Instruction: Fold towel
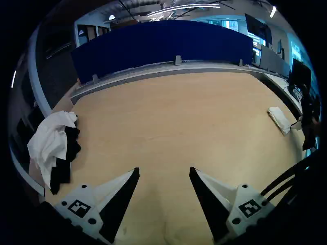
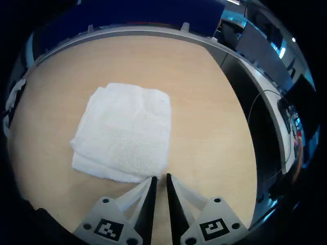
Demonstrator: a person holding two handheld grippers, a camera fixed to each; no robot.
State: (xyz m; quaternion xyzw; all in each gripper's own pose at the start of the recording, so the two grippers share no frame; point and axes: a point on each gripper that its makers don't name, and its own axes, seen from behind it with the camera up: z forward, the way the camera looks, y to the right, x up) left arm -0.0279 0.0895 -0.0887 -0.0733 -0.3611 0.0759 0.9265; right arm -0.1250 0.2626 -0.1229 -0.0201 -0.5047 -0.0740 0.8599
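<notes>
A white towel [image 2: 124, 130] lies folded into a thick square on the pale wooden table [image 2: 204, 122] in the right gripper view. My right gripper [image 2: 161, 177] is just off the towel's near right corner, jaws drawn almost together with only table showing in the thin gap; its left fingertip [image 2: 153, 181] touches the towel's edge. In the left gripper view the same folded towel [image 1: 280, 119] appears small at the far right. My left gripper [image 1: 164, 169] hovers open above bare table [image 1: 175, 122], nothing between its fingers.
A heap of white and black cloths [image 1: 53, 149] sits at the table's left edge, seen also as the cloth heap [image 2: 14, 96] in the right gripper view. A blue partition [image 1: 163, 45] runs along the far edge. Monitors [image 1: 300, 73] and cables stand beyond the right edge.
</notes>
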